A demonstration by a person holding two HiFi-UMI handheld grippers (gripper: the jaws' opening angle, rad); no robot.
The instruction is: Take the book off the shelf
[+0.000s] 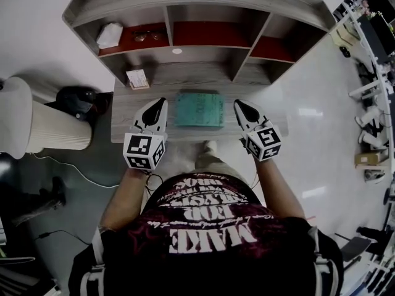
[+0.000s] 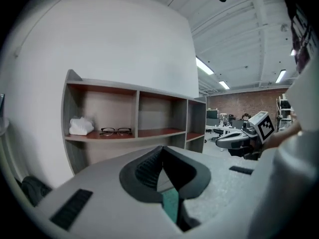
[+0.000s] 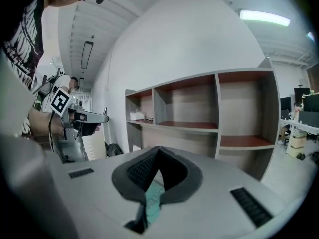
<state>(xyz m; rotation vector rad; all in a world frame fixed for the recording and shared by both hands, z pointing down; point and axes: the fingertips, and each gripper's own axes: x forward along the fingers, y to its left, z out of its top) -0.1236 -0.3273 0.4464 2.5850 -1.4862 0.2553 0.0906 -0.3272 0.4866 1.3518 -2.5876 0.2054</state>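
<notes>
In front of the shelf (image 1: pixel 185 18) we see the teal book (image 1: pixel 198 109) flat on the grey surface (image 1: pixel 131 111). The left hand-held gripper (image 1: pixel 158 104) and the right hand-held gripper (image 1: pixel 241 106) are clenched and empty. A white wall (image 2: pixel 124 44) stands behind the shelf.

The left forearm (image 1: pixel 121 197) and right forearm (image 1: pixel 278 190) reach forward, bare. The left gripper (image 1: pixel 159 105) and right gripper (image 1: pixel 241 106) are held level with each other, well apart, tips angled slightly inward. Each has its jaws closed tip to tip.

Dark maroon T-shirt (image 1: pixel 210 230), white block lettering. The left gripper (image 1: pixel 162 101) and right gripper (image 1: pixel 239 104): pale grey shells, black jaws, black-and-white marker cubes (image 1: pixel 144 151).
</notes>
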